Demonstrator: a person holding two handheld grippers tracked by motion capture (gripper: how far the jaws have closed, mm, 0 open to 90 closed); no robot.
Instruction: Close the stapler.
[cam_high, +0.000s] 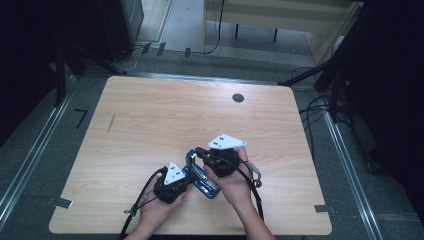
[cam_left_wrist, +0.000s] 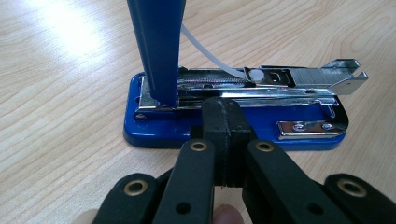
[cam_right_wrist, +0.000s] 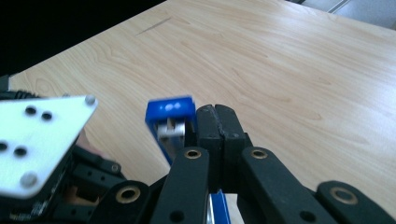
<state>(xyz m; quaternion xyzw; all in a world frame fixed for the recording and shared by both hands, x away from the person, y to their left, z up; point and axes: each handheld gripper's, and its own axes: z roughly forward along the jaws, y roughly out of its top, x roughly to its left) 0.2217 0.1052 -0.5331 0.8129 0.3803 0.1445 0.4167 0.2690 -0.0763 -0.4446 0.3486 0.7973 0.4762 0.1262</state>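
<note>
A blue stapler (cam_high: 204, 183) lies near the table's front edge with its lid swung up. In the left gripper view its blue base (cam_left_wrist: 154, 133) lies flat, the metal magazine (cam_left_wrist: 299, 77) is bare, and the lid (cam_left_wrist: 159, 46) stands upright at the left. My left gripper (cam_left_wrist: 223, 109) is shut, its tips at the base's near side with nothing between them. My right gripper (cam_right_wrist: 215, 116) is shut too, its tips right beside the raised lid's end (cam_right_wrist: 170, 109). From above, the left gripper (cam_high: 188, 176) and the right gripper (cam_high: 199, 151) meet at the stapler.
The light wooden table (cam_high: 150, 110) has a dark round hole (cam_high: 238, 98) at the back and a short dark streak (cam_high: 110, 123) at the left. The left gripper's grey plate (cam_right_wrist: 37, 140) sits close to the right gripper's jaws. Cables trail off the front edge.
</note>
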